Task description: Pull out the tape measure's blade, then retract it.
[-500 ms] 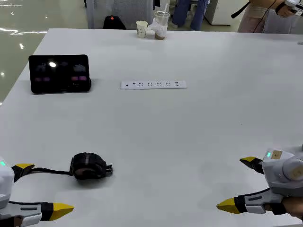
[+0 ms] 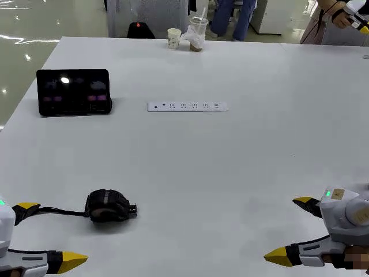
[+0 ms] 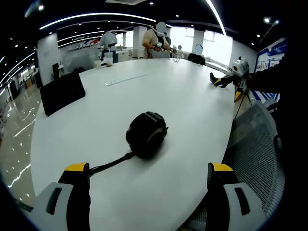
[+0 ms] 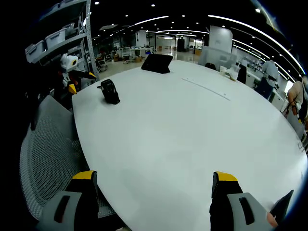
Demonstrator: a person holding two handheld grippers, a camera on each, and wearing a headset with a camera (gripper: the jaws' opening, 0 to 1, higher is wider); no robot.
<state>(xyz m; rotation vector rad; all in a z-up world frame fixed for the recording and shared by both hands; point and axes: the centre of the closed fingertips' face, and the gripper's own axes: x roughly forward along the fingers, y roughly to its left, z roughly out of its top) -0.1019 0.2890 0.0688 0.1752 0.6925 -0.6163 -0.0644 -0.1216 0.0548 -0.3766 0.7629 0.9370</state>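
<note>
Now left tool (image 2: pixel 51 232) and right tool (image 2: pixel 289 228) spread wide; tape measure (image 2: pixel 108 205) lies untouched.

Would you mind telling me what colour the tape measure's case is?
The tape measure is black, as is its strap; the left gripper view shows it best.

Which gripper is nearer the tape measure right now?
The left gripper: the tape measure lies just ahead of its open jaws, its cord trailing toward them, while the right gripper hovers far off on the other side.
</note>
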